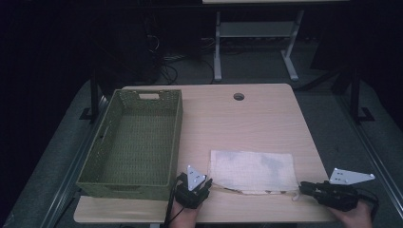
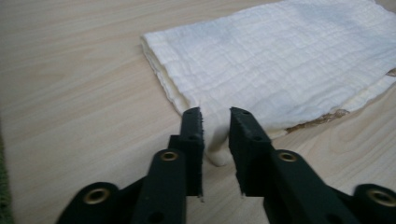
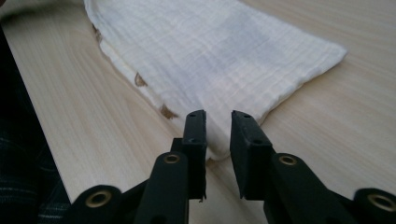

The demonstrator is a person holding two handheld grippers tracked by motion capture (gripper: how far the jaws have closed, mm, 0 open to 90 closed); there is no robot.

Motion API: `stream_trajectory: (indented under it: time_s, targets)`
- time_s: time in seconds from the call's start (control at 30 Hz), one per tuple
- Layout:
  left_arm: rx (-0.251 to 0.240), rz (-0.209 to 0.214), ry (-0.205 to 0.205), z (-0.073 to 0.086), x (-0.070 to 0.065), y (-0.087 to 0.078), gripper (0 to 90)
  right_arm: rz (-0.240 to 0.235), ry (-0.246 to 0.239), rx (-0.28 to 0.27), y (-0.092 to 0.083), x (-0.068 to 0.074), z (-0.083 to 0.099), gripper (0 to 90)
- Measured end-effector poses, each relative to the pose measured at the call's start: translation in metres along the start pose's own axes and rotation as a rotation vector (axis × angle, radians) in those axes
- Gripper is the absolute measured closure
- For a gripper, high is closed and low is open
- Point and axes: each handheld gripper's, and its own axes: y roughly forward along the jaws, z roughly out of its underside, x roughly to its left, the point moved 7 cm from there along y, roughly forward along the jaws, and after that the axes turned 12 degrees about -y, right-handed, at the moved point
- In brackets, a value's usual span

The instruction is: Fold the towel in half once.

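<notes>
One folded white cloth (image 1: 252, 171), one green woven basket (image 1: 130, 183), two hand-held grippers, one light wooden surface (image 1: 247, 118).

Cloth: lay flat near the front edge of the surface, just right of the basket and between the two grippers. It was folded into layers; a patterned brown edge peeked out along its near side. In the left gripper view the cloth (image 2: 280, 60) showed its stacked fold edges, and in the right gripper view the cloth (image 3: 210, 56) ran away from the jaws toward the far corner.

Basket: stood on the left half of the surface, long side running front to back, with a cut-out handle in the far wall. Nothing lay inside it.

Left gripper (image 1: 205, 183): held low at the cloth's near-left corner, close to the basket's front right corner, pointing right and slightly away from the person. Its jaws stood a little apart, with the cloth's corner lying in the gap and the pads not pressing on it; left gripper (image 2: 215, 112).

Right gripper (image 1: 303, 186): held low at the cloth's near-right corner, pointing left along the front edge. Its jaws likewise stood a little apart around the corner of the cloth, without clamping it; right gripper (image 3: 218, 114).

Hands: both entered from the bottom edge, each wrapped around a gripper body.
</notes>
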Motion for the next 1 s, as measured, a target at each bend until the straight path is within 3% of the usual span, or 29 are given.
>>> stream_trajectory:
  time_s: [0.27,0.53,0.77,1.0]
  targets:
    - [0.007,0.011,0.028,-0.023,0.0,0.015,59.6,0.024,-0.022,-0.016,0.008,-0.014,-0.017,68.1]
    - [0.01,-0.015,0.025,-0.043,0.018,0.042,59.1,0.065,0.002,0.011,0.026,-0.042,-0.03,62.0]
    - [0.037,-0.038,0.039,-0.058,0.031,0.069,59.3,0.096,-0.003,0.037,0.049,-0.068,-0.044,63.8]
    - [0.057,-0.054,0.053,-0.066,0.039,0.085,59.5,0.127,0.025,0.057,0.061,-0.092,-0.043,65.6]
